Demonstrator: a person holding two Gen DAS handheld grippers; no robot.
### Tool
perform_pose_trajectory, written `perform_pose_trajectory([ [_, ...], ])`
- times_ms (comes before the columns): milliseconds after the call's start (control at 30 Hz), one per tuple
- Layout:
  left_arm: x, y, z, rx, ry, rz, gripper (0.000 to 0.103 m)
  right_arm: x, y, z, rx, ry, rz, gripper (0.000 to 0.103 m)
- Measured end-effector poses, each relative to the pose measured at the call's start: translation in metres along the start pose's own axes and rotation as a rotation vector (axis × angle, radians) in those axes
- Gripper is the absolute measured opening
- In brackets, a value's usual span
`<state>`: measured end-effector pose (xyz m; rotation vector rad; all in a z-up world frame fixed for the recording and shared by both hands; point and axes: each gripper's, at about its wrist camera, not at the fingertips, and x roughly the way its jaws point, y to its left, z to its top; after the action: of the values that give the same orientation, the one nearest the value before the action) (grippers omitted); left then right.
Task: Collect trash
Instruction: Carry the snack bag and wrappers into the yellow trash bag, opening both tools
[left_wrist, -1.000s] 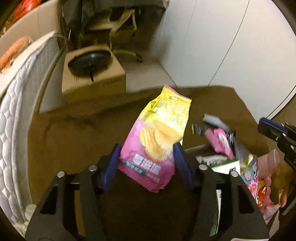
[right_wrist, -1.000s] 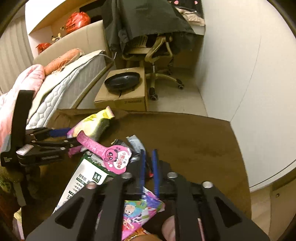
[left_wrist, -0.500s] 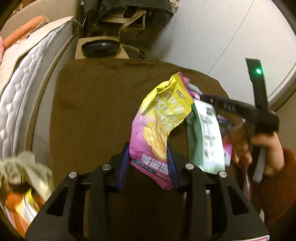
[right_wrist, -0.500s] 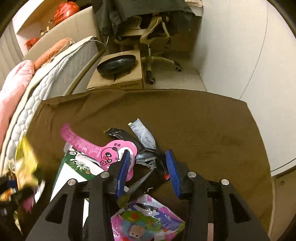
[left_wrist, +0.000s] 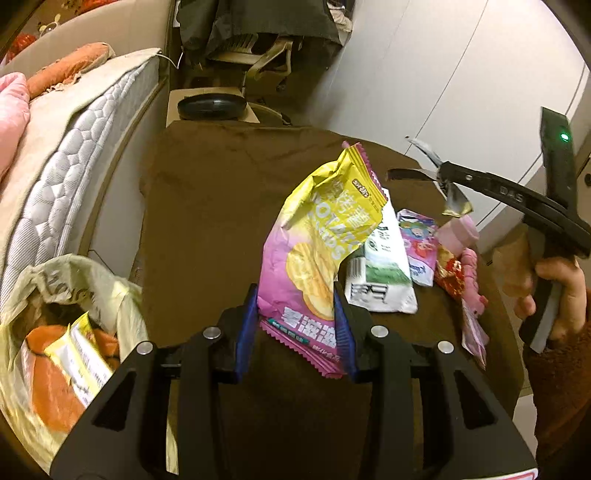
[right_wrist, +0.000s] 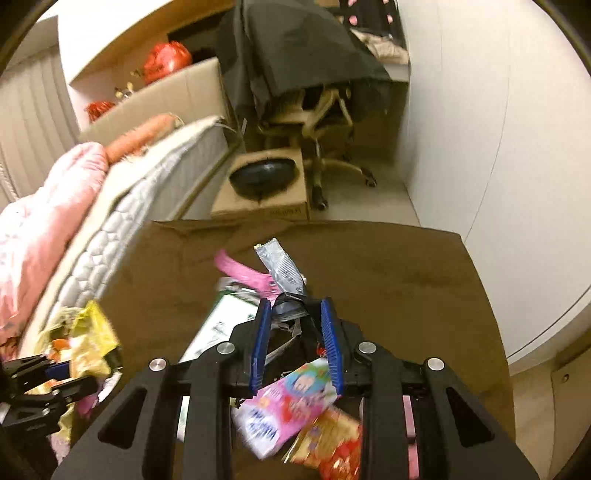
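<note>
A yellow and pink chips bag (left_wrist: 325, 221) stands up between the blue pads of my left gripper (left_wrist: 294, 295), which is shut on its lower end above the brown table cloth (left_wrist: 207, 206). A pale plastic trash bag (left_wrist: 74, 280) with orange and yellow wrappers inside gapes at the lower left. My right gripper (right_wrist: 294, 310) has its jaws closing on a crumpled dark wrapper (right_wrist: 290, 314); a silver wrapper (right_wrist: 280, 266) sticks out ahead of it. In the left wrist view the right gripper (left_wrist: 439, 173) holds these wrappers clear of the table.
A white and green pouch (left_wrist: 384, 273), a pink cartoon pack (left_wrist: 417, 243) and a red and gold wrapper (left_wrist: 450, 273) lie on the cloth at the right. A mattress (left_wrist: 74, 155) runs along the left. A cardboard box (right_wrist: 266, 199) and a chair (right_wrist: 321, 122) stand beyond the table.
My left gripper closed on the chips bag, lifted it and carried it left; the trash bag came into view. My right gripper closed on the dark and silver wrappers and raised them.
</note>
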<state>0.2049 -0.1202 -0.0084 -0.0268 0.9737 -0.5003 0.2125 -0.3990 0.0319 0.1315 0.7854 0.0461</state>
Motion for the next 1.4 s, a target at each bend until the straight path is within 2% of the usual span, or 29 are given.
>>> perform_pose_trajectory([
  [233, -0.037, 0.009, -0.018, -0.012, -0.044, 0.009, 0.036, -0.038, 0.029, -0.023, -0.037, -0.045, 0.046, 0.026],
  [467, -0.064, 0.032, -0.034, -0.044, -0.065, 0.036, 0.036, -0.051, 0.067, -0.033, -0.088, -0.064, 0.108, 0.026],
  [733, -0.094, 0.080, -0.051, -0.097, -0.074, 0.127, 0.036, -0.045, 0.122, -0.033, -0.159, -0.057, 0.202, 0.026],
  [900, -0.110, 0.125, -0.073, -0.176, -0.058, 0.173, 0.036, -0.036, 0.164, -0.033, -0.206, -0.039, 0.250, 0.026],
  [1167, -0.116, 0.183, -0.103, -0.311, 0.002, 0.179, 0.036, -0.028, 0.230, -0.030, -0.300, -0.031, 0.312, 0.026],
  [1400, -0.113, 0.207, -0.117, -0.372, 0.027, 0.168, 0.036, -0.014, 0.269, -0.038, -0.326, -0.004, 0.407, 0.026],
])
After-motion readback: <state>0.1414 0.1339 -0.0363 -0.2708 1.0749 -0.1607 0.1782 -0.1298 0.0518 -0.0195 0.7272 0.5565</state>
